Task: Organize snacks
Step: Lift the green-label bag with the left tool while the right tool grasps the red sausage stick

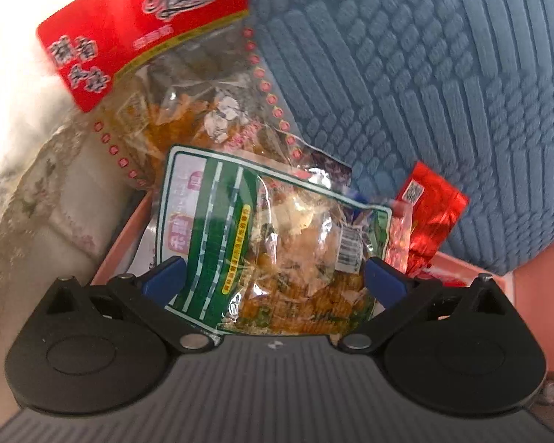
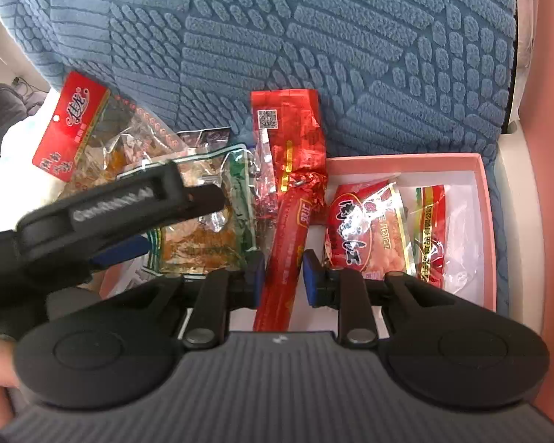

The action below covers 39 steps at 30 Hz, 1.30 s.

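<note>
cushion: big blue ribbed cushion [image 2: 314,55] filled the whole background; everything leaned on or sat in front of it
box: shallow pink box [image 2: 485,221] sat at the cushion's foot; two red-and-clear snack bags [image 2: 369,236] lay flat in its right half, so I'd guess the sorting was partway done
red-header bag: tall clear bag with the red header card [image 1: 140,26] stood propped at the far left, behind the others; looked light and floppy
green bag: the green-edged bag [image 1: 277,243] of crinkly orange bits sat right between the left gripper [image 1: 273,280] fingers; blue pads were spread wide on either side of it, and I couldn't tell if they actually touched the film; probably light, crackly and slippery, contents likely to crumble; I'd pinch the flat sealed edge rather than the puffy middle
sausage: the long red sausage stick [image 2: 288,243] ran up between the right gripper [image 2: 284,280] fingers, over the box's near rim, twisted foil end pointing at the cushion; pads were apart with a sliver of gap each side, so not clamped yet; it looked firm but round and glossy, so it could roll or squirt out; best grabbed mid-length, square across
small red foil pack: crumpled red wrapper with a QR code [image 2: 284,125] leaned on the cushion just behind the sausage
</note>
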Available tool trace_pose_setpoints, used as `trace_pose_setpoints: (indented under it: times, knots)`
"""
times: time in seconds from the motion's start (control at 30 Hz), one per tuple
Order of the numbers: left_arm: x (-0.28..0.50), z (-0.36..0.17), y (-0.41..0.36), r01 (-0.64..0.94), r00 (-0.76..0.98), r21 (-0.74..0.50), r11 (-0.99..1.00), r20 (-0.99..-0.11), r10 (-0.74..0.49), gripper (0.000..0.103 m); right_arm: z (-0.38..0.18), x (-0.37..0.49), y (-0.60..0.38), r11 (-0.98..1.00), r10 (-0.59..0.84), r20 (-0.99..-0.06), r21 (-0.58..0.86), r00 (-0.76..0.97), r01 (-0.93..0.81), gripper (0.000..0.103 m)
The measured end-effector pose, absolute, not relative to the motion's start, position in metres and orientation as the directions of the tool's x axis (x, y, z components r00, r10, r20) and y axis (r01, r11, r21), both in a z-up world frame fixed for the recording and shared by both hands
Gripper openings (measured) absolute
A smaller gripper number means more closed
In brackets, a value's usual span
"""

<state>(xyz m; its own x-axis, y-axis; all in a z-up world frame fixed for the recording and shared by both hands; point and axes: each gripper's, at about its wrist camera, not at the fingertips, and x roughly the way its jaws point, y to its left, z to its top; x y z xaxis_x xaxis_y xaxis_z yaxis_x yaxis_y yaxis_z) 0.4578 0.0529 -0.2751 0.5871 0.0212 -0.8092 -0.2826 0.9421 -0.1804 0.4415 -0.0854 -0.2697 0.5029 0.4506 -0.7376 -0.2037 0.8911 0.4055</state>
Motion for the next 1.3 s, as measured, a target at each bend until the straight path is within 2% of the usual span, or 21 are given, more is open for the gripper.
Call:
trace_pose_setpoints:
  times: [0.1, 0.23, 0.3, 0.33, 0.37, 0.5, 0.6, 0.63, 0.67, 0.73, 0.87, 1.3]
  knots:
    - [0.459, -0.278, 0.041, -0.265, 0.587, -0.149, 0.953, -0.809, 0.037, 0.102, -0.269, 0.440, -0.088, 0.897, 0.439, -0.743, 0.388, 0.505, -0.210, 0.025]
    - [0.460, -0.283, 0.022, -0.242, 0.597, -0.092, 0.966, -0.799, 0.074, 0.095, -0.270, 0.441, -0.094, 0.909, 0.417, -0.752, 0.361, 0.511, -0.210, 0.025]
    - [0.455, -0.281, 0.011, -0.200, 0.619, -0.053, 0.978, -0.781, 0.084, 0.084, -0.270, 0.438, -0.092, 0.914, 0.404, -0.755, 0.343, 0.516, -0.215, 0.025]
    - [0.451, -0.280, 0.003, -0.170, 0.639, -0.026, 0.985, -0.764, 0.090, 0.071, -0.269, 0.435, -0.093, 0.917, 0.399, -0.756, 0.334, 0.519, -0.218, 0.025]
    - [0.450, -0.278, -0.003, -0.150, 0.653, -0.012, 0.989, -0.752, 0.090, 0.064, -0.268, 0.434, -0.094, 0.920, 0.393, -0.757, 0.325, 0.522, -0.221, 0.025]
    - [0.443, -0.279, -0.016, -0.102, 0.674, 0.022, 0.995, -0.734, 0.085, 0.052, -0.269, 0.429, -0.095, 0.931, 0.364, -0.765, 0.284, 0.531, -0.229, 0.025]
    - [0.436, -0.278, -0.029, -0.073, 0.683, 0.034, 0.997, -0.727, 0.075, 0.036, -0.269, 0.425, -0.100, 0.935, 0.355, -0.766, 0.275, 0.536, -0.226, 0.025]
    - [0.437, -0.280, -0.033, -0.070, 0.686, 0.036, 0.997, -0.724, 0.074, 0.022, -0.268, 0.425, -0.101, 0.935, 0.353, -0.766, 0.275, 0.537, -0.223, 0.025]
    - [0.436, -0.279, -0.034, -0.068, 0.689, 0.030, 0.997, -0.721, 0.069, 0.013, -0.268, 0.424, -0.103, 0.936, 0.352, -0.765, 0.276, 0.538, -0.220, 0.025]
    - [0.434, -0.277, -0.034, -0.064, 0.688, 0.010, 0.998, -0.724, 0.052, 0.007, -0.266, 0.419, -0.108, 0.936, 0.351, -0.764, 0.277, 0.541, -0.217, 0.025]
    - [0.423, -0.270, -0.022, -0.061, 0.682, -0.055, 0.997, -0.732, 0.002, 0.000, -0.263, 0.406, -0.113, 0.936, 0.350, -0.763, 0.271, 0.543, -0.223, 0.025]
    - [0.371, -0.249, 0.026, -0.080, 0.677, -0.275, 0.958, -0.721, -0.150, 0.000, -0.258, 0.369, -0.111, 0.933, 0.358, -0.759, 0.271, 0.544, -0.235, 0.024]
